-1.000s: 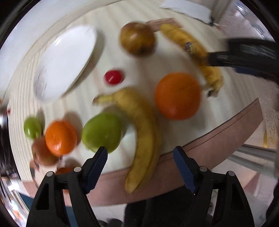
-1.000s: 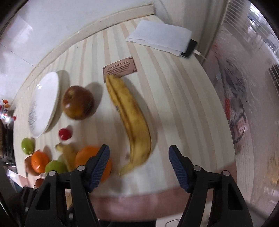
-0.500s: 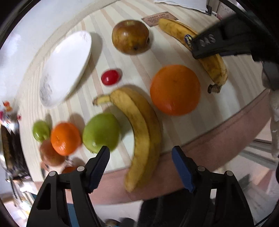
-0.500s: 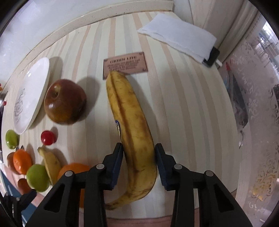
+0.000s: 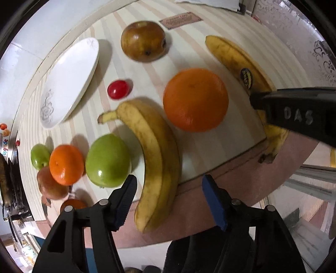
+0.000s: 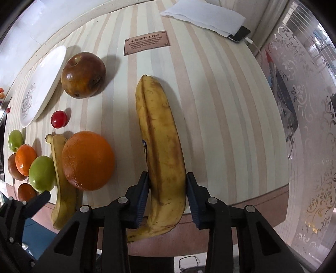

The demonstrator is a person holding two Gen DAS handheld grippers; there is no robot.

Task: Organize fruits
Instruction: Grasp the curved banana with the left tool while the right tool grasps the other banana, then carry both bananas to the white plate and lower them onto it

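Note:
My right gripper (image 6: 167,191) is shut on a long spotted banana (image 6: 161,138), near its stem end at the table's front edge; this banana also shows in the left wrist view (image 5: 233,56). My left gripper (image 5: 169,195) is open, its jaws either side of the lower end of a second banana (image 5: 155,155) without touching it. A big orange (image 5: 195,99) lies between the two bananas. A green apple (image 5: 107,160), a small orange (image 5: 66,164), a small green fruit (image 5: 38,156) and a red cherry tomato (image 5: 118,89) lie to the left. A brown apple (image 5: 143,44) sits farther back.
A white oval plate (image 5: 71,77) lies at the back left. A brown "Green Life" plaque (image 6: 146,43) lies on the striped table (image 6: 210,105). White folded paper (image 6: 202,15) over a phone sits at the back right. The table's front edge (image 5: 210,174) is close.
My right gripper closed on the long banana and has drawn it toward the front edge, away from the plaque. My left gripper moved closer over the second banana, still open.

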